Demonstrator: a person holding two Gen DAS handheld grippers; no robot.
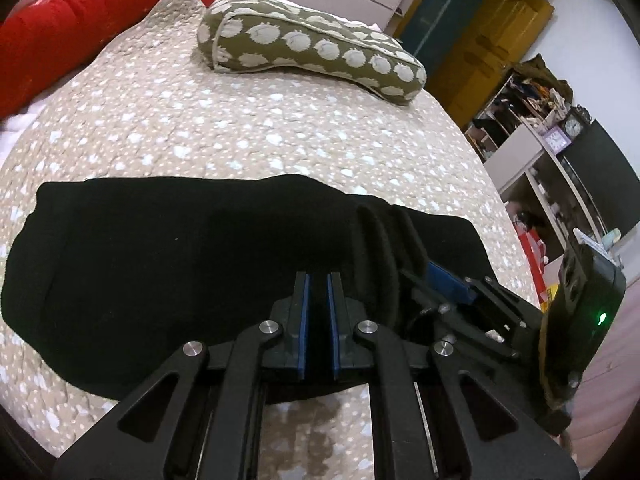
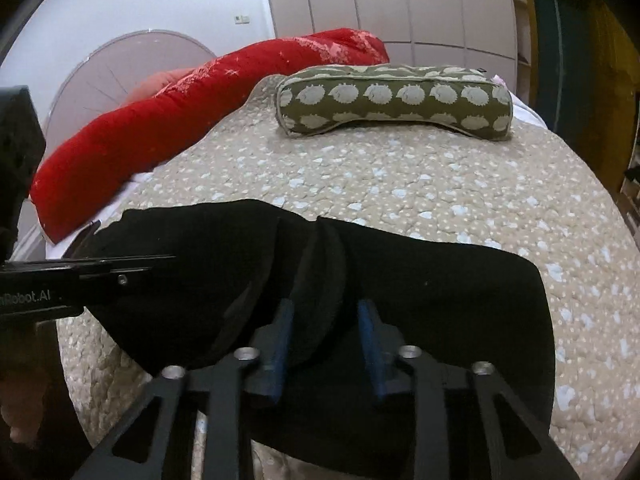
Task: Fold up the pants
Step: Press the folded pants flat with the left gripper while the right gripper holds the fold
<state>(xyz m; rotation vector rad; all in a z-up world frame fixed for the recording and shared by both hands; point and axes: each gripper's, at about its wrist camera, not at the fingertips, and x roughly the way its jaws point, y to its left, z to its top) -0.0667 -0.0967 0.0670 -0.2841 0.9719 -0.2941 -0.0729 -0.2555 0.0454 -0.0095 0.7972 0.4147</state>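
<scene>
Black pants (image 1: 168, 248) lie folded across the near part of the quilted bedspread (image 1: 240, 132), bunched ridge mid-length. Left gripper (image 1: 318, 292) over the near edge, narrow gap between pads, nothing in it. Right gripper (image 2: 326, 320) wider apart, straddling the bunched ridge; contact unclear. Spotted pillow (image 2: 396, 100), red blanket (image 2: 160, 120) at far end.

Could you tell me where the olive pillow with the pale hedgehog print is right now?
The olive pillow lies at the far end of the quilted bedspread, beyond the black pants, with the red cushion to its left in the right wrist view.
</scene>
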